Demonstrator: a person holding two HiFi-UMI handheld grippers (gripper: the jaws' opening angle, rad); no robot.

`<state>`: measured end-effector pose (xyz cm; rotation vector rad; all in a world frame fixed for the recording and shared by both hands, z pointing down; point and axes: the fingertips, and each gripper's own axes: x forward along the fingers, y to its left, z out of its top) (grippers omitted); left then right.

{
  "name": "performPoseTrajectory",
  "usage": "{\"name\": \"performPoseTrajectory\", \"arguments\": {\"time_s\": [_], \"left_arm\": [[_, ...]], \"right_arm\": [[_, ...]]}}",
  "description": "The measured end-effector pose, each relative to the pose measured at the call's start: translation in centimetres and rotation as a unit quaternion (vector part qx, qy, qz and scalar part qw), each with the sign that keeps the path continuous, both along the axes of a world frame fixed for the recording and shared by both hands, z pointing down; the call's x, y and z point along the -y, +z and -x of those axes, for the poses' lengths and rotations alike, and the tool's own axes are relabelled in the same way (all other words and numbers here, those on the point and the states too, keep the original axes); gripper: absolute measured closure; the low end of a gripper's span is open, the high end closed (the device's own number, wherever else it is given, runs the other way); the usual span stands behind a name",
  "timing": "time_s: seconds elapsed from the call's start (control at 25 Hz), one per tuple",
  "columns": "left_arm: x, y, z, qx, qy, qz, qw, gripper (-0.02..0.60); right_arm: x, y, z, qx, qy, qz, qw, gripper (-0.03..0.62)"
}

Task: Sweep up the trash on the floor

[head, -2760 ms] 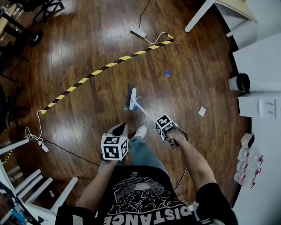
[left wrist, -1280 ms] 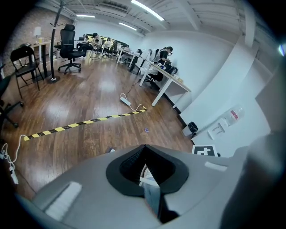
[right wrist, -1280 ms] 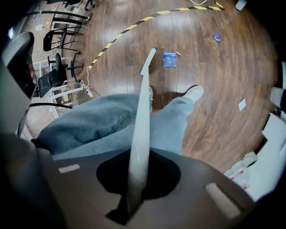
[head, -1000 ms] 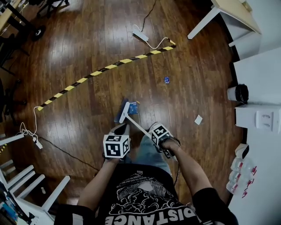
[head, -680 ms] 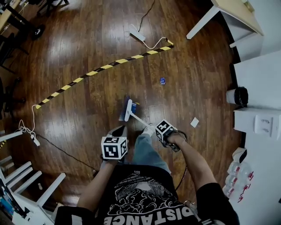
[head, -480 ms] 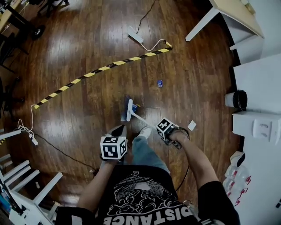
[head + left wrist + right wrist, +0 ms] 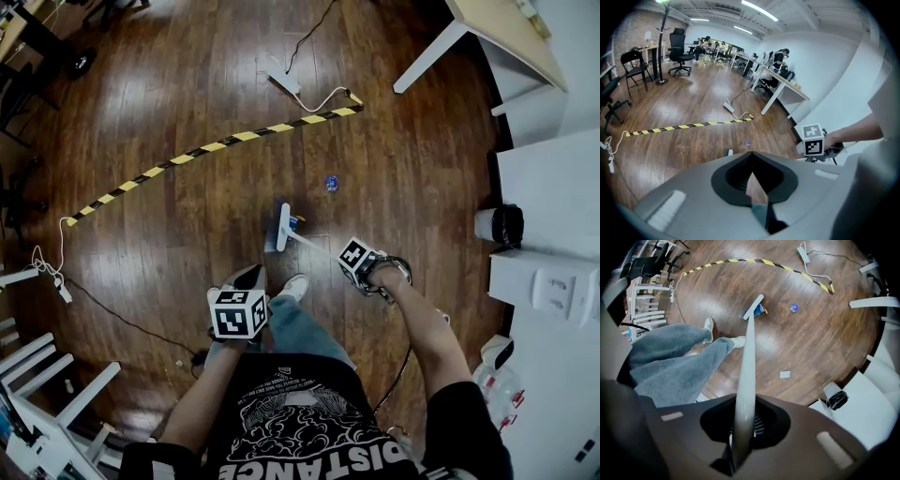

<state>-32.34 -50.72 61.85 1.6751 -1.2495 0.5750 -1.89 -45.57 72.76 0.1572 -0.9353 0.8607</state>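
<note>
Trash: a crumpled blue scrap [image 7: 331, 183] lies on the wooden floor [image 7: 169, 225], at 1 o'clock from the broom head and apart from it; a second blue bit [image 7: 296, 223] lies right against the head; a white paper scrap [image 7: 785, 374] lies well apart, at 5 o'clock from the head in the right gripper view.
Broom [image 7: 283, 227]: head on the floor just ahead of the person's shoes [image 7: 295, 286], pale handle slanting back to the right gripper.
Right gripper [image 7: 351, 262]: jaws clenched on the broom handle.
Left gripper [image 7: 234, 314]: jaws closed together with nothing between them, held above the left leg.
Striped tape [image 7: 206, 148]: runs across the floor at 11 o'clock from the broom.
Power strip [image 7: 284, 80]: beyond the tape's far end, at 12 o'clock.
</note>
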Motion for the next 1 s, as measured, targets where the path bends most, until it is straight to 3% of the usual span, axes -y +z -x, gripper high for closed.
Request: {"name": "performPoseTrajectory", "arguments": {"time_s": [0.64, 1.0], "left_arm": [[3.0, -0.4, -5.7, 0.006, 0.024, -0.007, 0.9997, 0.577], [5.0, -0.9, -8.3, 0.008, 0.050, -0.012, 0.9986, 0.577]], "right_arm": [[6.5, -1.2, -9.2, -0.041, 0.030, -0.057, 0.997, 0.568], [6.3, -0.8, -10.6, -0.046, 0.103, -0.073, 0.991, 0.569]]}}
